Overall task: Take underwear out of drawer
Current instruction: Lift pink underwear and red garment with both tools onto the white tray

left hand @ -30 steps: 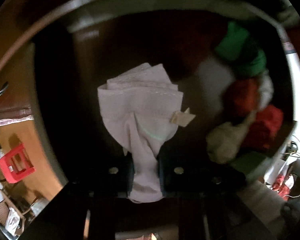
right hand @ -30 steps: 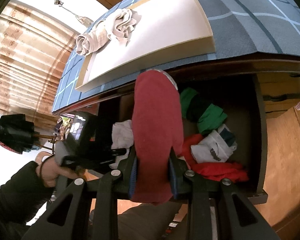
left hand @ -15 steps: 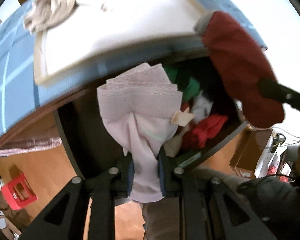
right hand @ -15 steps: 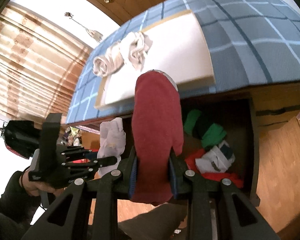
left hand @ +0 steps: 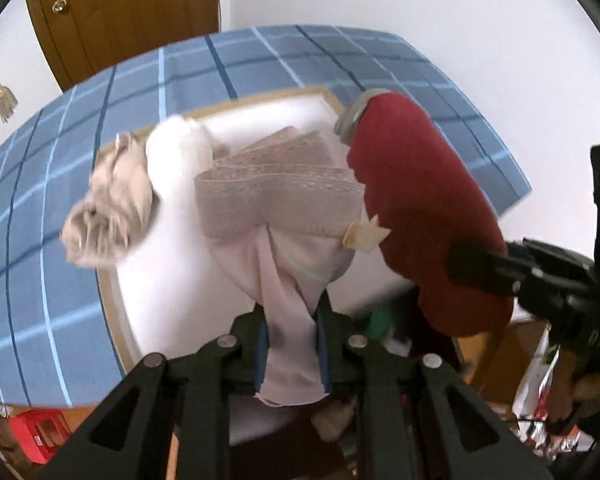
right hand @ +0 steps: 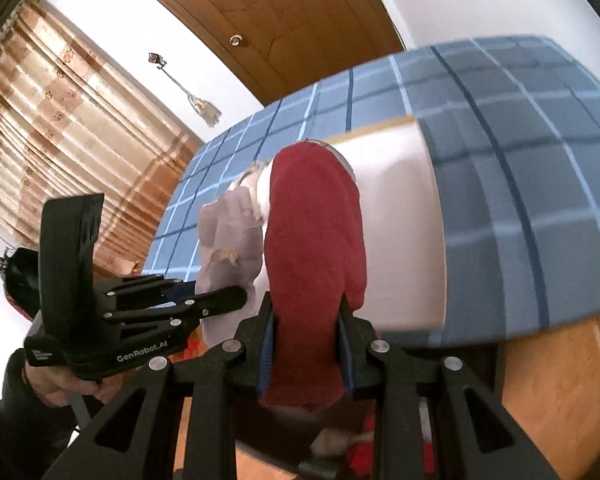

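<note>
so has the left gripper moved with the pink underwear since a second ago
Yes. The left gripper, shut on the pink underwear, rose out of the dark drawer; the white board on the bed now lies behind it.

"GenRobot.AI" — white print on left gripper (right hand: 224, 300) body.

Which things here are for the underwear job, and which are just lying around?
For the job:
- pink underwear in the left hand-held gripper
- red underwear in the right hand-held gripper
- white board

Just around:
- checked blue cloth
- wooden door
- curtain
</note>
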Available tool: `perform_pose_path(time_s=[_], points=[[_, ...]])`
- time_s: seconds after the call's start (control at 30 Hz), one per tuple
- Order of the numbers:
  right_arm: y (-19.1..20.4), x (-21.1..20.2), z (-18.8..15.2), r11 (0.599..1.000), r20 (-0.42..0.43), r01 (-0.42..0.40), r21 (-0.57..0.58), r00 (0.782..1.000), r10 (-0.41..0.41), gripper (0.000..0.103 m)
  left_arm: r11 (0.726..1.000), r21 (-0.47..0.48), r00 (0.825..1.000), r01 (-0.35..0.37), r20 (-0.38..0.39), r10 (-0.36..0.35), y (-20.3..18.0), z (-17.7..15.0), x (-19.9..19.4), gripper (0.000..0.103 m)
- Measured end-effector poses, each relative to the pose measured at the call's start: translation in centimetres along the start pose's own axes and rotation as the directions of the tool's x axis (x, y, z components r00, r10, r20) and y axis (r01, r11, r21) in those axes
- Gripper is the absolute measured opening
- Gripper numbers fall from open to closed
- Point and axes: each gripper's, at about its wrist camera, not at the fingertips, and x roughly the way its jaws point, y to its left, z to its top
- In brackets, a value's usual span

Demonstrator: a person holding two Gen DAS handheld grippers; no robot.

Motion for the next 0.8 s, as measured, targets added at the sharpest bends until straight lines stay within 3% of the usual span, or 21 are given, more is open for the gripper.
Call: perform_pose_path(time_s=[0.4,0.8], points=[[-1.8,5.0,6.4,0.994,0.040,0.107,-0.014,0.994,-0.107,0.029,0.990,-0.088,0.992,-0.112,0.049,0.116,1.8,7.3,4.6,0.018],[-3.2,11.2,9.0,0.984,-0.023,0.176,-0.032,0.984,-0.177,0.030,0.978,-0.146,0.987,-0.152,0.031,0.158,3.2,10.2,8.7,0.018]])
